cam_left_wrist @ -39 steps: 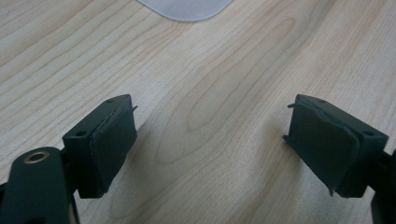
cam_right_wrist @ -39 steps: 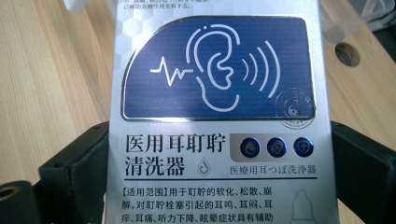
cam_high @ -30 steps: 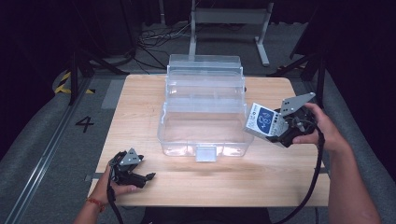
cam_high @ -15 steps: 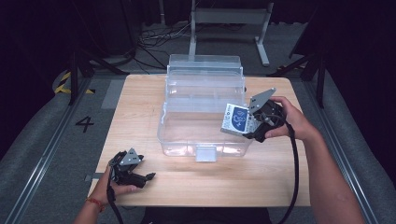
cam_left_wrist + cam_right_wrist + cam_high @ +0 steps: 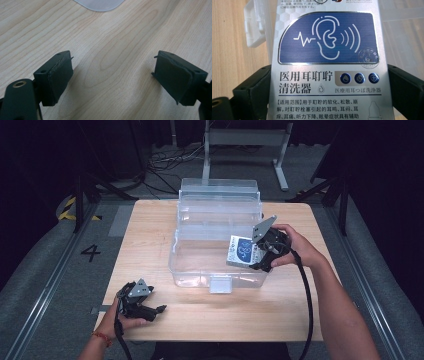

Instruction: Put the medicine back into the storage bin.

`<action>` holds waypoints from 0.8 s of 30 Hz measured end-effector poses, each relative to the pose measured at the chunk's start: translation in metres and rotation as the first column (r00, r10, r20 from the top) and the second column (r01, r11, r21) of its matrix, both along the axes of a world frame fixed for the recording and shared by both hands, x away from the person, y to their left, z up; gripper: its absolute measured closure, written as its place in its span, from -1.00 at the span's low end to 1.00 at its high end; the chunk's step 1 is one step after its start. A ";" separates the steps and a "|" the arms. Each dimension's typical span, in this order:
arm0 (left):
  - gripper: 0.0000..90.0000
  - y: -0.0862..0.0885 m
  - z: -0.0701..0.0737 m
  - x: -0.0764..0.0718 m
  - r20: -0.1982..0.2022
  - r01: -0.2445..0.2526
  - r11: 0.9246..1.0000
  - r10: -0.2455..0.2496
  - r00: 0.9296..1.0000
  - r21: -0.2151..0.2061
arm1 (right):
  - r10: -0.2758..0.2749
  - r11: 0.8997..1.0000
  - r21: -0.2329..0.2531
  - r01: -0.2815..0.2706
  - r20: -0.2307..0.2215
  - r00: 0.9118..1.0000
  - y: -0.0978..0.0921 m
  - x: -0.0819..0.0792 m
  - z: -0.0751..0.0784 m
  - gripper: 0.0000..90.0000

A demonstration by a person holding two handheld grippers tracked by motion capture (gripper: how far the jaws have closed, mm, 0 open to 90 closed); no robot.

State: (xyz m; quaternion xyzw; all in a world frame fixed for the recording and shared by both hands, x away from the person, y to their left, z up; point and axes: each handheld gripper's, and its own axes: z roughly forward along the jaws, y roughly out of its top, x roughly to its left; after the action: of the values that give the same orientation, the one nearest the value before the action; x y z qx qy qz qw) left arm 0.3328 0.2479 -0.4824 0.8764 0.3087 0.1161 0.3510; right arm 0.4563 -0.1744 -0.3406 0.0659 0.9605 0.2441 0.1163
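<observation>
My right gripper [image 5: 256, 259] is shut on a silver box with a blue ear-and-soundwave panel [image 5: 242, 251], held over the right end of the clear plastic bin [image 5: 195, 270]. In the right gripper view the silver box [image 5: 325, 60] stands between both black jaws, with the bin's white latch [image 5: 254, 27] behind it at the left. My left gripper [image 5: 156, 311] rests at the table's front left, open. In the left gripper view its pads [image 5: 60, 75] stand wide apart over bare wood, nothing between them.
The clear bin's lid [image 5: 220, 195] is folded back toward the table's far edge. The wooden table [image 5: 150, 235] has bare wood left of the bin and along the front. A metal stand [image 5: 245, 140] is on the floor beyond the table.
My right gripper has carried the silver box leftward from beside the bin's right end to over the bin's inside. The left gripper has stayed put.
</observation>
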 end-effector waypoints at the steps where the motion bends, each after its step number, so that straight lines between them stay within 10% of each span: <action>1: -0.66 0.000 0.000 0.000 0.000 0.000 1.000 0.000 1.000 0.000 | -0.001 1.000 0.005 0.001 -0.001 1.000 0.001 0.001 -0.001 -0.89; 24: -0.66 0.000 0.000 0.000 0.000 -0.005 1.000 0.005 1.000 0.004 | 0.045 0.999 -0.001 -0.045 -0.058 0.997 0.008 0.018 -0.029 -0.89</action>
State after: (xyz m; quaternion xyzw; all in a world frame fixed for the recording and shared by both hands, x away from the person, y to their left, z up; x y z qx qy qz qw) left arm 0.3325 0.2477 -0.4822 0.8762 0.3107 0.1174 0.3491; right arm 0.4744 -0.1665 -0.3696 0.0509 0.9650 0.2435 0.0831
